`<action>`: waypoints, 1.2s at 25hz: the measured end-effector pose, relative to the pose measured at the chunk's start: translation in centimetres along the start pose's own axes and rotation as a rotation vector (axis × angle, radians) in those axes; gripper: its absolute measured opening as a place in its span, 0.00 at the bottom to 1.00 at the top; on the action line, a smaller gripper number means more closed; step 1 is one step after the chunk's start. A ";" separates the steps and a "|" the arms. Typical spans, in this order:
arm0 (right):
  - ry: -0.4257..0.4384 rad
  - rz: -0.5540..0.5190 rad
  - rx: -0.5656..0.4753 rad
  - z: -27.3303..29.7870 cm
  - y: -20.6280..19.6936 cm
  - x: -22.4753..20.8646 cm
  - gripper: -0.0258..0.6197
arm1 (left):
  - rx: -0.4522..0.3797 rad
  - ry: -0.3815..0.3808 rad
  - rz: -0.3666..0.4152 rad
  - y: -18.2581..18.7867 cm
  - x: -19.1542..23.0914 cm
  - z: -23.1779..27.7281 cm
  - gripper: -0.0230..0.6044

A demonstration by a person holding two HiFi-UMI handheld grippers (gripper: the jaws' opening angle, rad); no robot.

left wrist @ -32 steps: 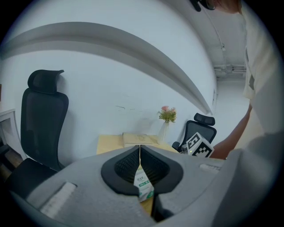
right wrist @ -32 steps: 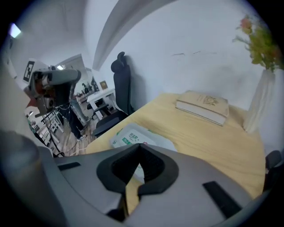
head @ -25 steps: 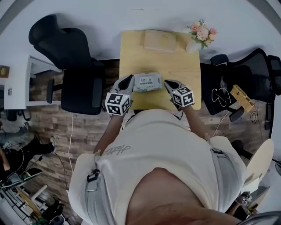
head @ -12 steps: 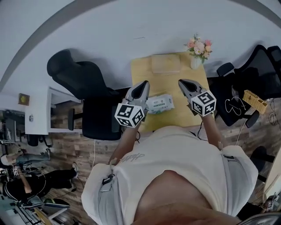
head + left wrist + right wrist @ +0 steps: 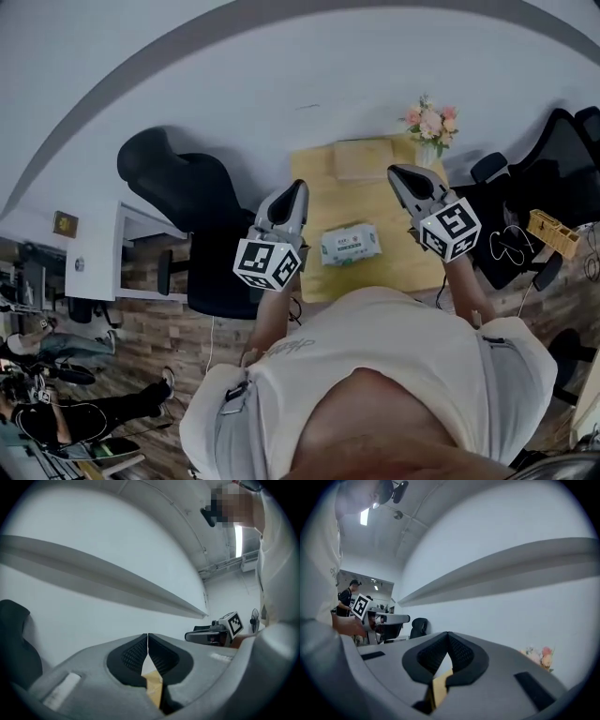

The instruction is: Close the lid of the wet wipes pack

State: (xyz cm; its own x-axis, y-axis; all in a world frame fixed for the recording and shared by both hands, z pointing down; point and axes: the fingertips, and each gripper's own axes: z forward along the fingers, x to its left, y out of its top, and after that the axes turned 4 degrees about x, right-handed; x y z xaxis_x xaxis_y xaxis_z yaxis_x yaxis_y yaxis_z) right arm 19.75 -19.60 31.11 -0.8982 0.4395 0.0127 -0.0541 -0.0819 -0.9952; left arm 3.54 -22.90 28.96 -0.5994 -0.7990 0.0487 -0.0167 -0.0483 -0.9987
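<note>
- Wet wipes pack: laid flat near the middle of the desk, closer to its near edge. A pale label panel is turned upward. The lid is too small in the head view for its state to be read.
- Left gripper: held to the left of the pack and apart from it, with its marker cube nearest the person. In the left gripper view the jaws of this gripper are seen pressed together at the tips. Nothing is held between them, and only a sliver of the wooden desk is seen through the gap below.
- Right gripper: held to the right of the pack, also clear of it, over the far right part of the desk. In the right gripper view the jaws of this gripper are likewise brought fully together, with nothing between them.
- Both gripper cameras are pointed at the pale wall, and each gripper is caught in the other's view.
- Tan box: placed at the far edge of the desk.
- Flower vase: stood at the far right corner, just beside the box.
- Black office chair: positioned at the left of the desk.
</note>
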 end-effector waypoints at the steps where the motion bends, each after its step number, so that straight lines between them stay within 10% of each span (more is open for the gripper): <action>1: 0.001 -0.003 -0.018 0.0 0.7 0.0 0.04 | -0.008 0.008 0.019 0.4 0.0 0.0 0.06; 30: 0.044 -0.042 0.035 1.7 -1.0 0.3 0.04 | 0.080 0.061 -0.054 -5.2 2.1 1.9 0.06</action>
State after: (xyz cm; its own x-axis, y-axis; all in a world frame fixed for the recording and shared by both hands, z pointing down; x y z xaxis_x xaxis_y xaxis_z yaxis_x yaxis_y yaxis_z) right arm 18.77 -20.91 32.27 -0.8750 0.4816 0.0489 -0.1069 -0.0937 -0.9898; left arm 3.90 -25.48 34.27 -0.6466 -0.7563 0.0992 0.0124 -0.1405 -0.9900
